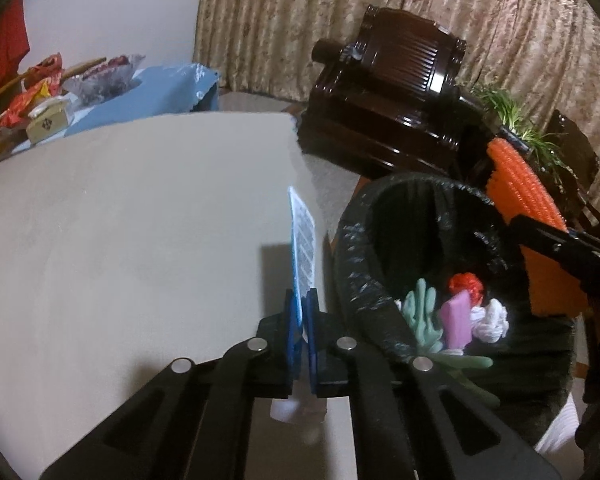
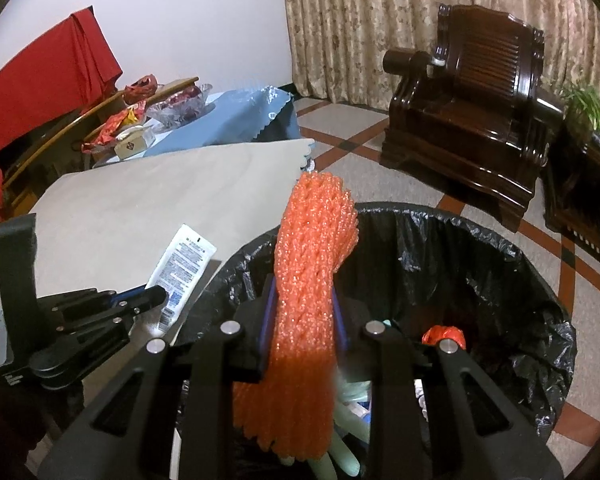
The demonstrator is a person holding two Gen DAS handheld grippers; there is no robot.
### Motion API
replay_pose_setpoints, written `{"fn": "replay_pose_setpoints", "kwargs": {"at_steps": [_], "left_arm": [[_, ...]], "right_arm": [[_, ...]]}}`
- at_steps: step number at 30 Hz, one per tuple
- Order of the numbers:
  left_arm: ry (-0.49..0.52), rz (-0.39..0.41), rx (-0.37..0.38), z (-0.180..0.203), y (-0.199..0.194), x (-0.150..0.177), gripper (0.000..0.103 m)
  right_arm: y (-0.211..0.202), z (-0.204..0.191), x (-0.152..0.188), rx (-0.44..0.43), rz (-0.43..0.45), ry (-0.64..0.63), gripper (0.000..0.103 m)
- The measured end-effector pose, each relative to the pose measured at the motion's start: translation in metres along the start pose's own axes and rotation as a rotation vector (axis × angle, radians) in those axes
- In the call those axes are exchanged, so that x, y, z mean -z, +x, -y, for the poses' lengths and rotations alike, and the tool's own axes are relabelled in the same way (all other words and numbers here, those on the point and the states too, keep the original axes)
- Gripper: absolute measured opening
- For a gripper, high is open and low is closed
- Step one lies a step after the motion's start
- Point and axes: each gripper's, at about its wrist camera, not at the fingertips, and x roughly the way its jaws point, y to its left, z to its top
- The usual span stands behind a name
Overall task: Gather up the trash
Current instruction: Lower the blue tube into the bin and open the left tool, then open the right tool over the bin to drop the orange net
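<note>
The right gripper (image 2: 304, 320) is clamped on a folded orange foam net (image 2: 312, 272), held upright over the near rim of the trash bin (image 2: 500, 248). The left gripper (image 1: 301, 320) is closed on the lower end of a flattened white-and-blue tube (image 1: 303, 248), edge-on above the table's (image 1: 120, 220) edge, just beside the bin.

The bin is lined with a black bag and holds a green rubber glove (image 1: 422, 316), a pink block (image 1: 456, 320), a crumpled white wad (image 1: 490, 318) and a red crumpled wrapper (image 1: 466, 286). Its floor is dark, and the net and gripper arms hide part of the contents.

The tube carries fine print too small to read. The net is bright orange, ribbed and bunched.

Farther off stands a dark wooden armchair (image 2: 472, 120) before patterned curtains (image 2: 380, 20).
</note>
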Motion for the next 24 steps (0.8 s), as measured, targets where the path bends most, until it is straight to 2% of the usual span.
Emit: {"fn": "replay_pose_setpoints", "kwargs": {"at_steps": [6, 12, 21, 22, 24], "left_arm": [[0.014, 0.075, 0.014, 0.016, -0.029, -0.019, 0.003], [0.08, 0.148, 0.084, 0.053, -0.052, -0.043, 0.002], [0.165, 0.146, 0.172, 0.108, -0.039, -0.058, 0.002], [0.168, 0.137, 0.183, 0.114, -0.035, -0.058, 0.002], [0.171, 0.122, 0.2, 0.12, -0.03, -0.06, 0.005]], "right_arm": [[-0.017, 0.005, -0.007, 0.007, 0.044, 0.01, 0.025], [-0.044, 0.019, -0.012, 0.034, 0.092, 0.015, 0.025], [-0.066, 0.056, -0.006, 0.112, 0.114, 0.046, 0.025], [-0.066, 0.06, -0.005, 0.122, 0.112, 0.051, 0.026], [-0.066, 0.068, -0.002, 0.147, 0.113, 0.065, 0.041]]}}
